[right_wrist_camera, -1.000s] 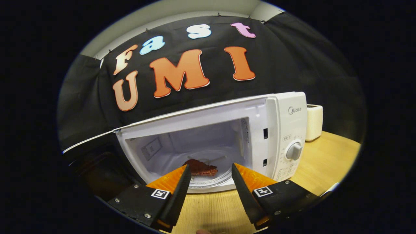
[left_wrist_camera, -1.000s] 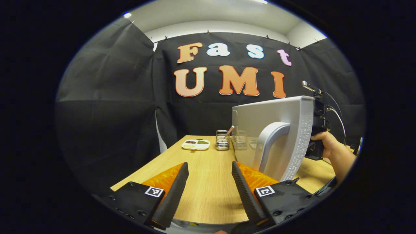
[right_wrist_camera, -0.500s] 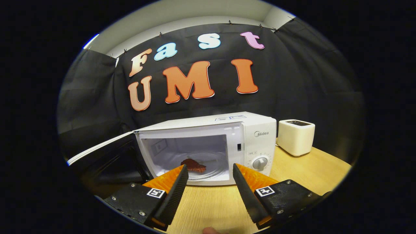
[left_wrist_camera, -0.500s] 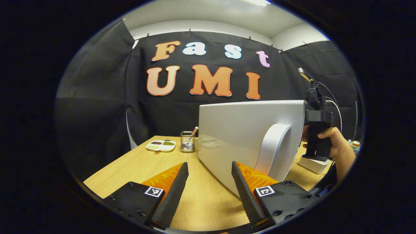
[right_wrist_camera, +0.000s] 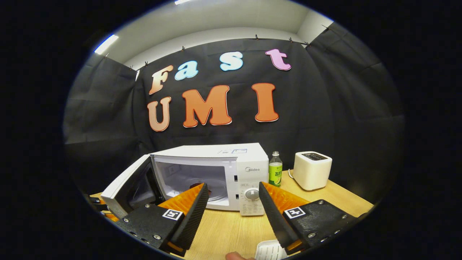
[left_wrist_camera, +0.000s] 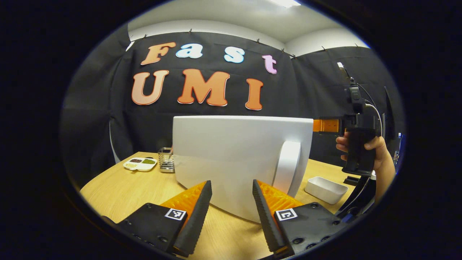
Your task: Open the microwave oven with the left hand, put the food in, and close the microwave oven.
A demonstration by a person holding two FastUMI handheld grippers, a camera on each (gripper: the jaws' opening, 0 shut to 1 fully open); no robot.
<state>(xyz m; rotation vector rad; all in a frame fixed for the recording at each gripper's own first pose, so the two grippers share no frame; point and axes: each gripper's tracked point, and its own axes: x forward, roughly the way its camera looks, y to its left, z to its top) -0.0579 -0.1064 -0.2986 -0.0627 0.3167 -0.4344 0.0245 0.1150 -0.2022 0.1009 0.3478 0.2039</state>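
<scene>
Light falls from overhead: a bright ceiling strip (right_wrist_camera: 105,44) burns out to white in the right gripper view, and the wooden table (left_wrist_camera: 119,186) is evenly lit with only soft shadows. Both views are sharp at the middle but bend hard toward the rim — the microwave door (left_wrist_camera: 231,159) bulges and its pale face carries a mild sheen. The open microwave (right_wrist_camera: 213,173) cavity is dimmer, and the food (right_wrist_camera: 196,186) inside looks like a dark smudge, perhaps part hidden.
</scene>
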